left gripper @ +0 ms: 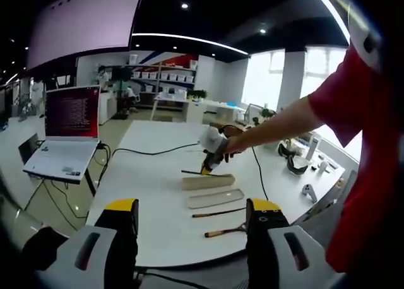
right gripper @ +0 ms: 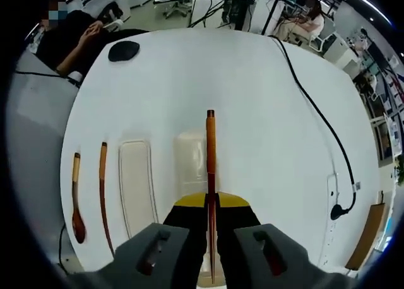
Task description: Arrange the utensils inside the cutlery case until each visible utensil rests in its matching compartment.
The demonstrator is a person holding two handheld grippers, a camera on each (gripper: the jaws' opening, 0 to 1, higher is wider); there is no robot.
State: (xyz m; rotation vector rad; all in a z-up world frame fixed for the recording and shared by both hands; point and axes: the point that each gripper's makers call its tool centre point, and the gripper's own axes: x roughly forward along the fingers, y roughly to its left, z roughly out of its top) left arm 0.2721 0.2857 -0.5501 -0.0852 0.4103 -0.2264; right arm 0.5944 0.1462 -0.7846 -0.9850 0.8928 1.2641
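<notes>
In the right gripper view my right gripper [right gripper: 211,204] is shut on a long brown chopstick-like stick [right gripper: 210,150], held lengthwise over the cream cutlery case [right gripper: 191,153]. The case's lid [right gripper: 136,188] lies just left of it. Further left lie a thin brown utensil [right gripper: 102,188] and a wooden spoon [right gripper: 76,204]. In the left gripper view my left gripper [left gripper: 194,207] is open and bare at the near table edge. Beyond it lie the spoon [left gripper: 226,230], the thin utensil [left gripper: 218,212], the lid [left gripper: 216,198] and the case [left gripper: 208,181], with the right gripper [left gripper: 211,158] above the case.
An open laptop [left gripper: 66,137] sits on a side stand to the left. A black cable [right gripper: 315,112] runs along the white table [left gripper: 158,175]. A dark round object [right gripper: 124,50] lies at the far edge, near a seated person [right gripper: 72,36]. Small devices [left gripper: 293,159] lie on the right.
</notes>
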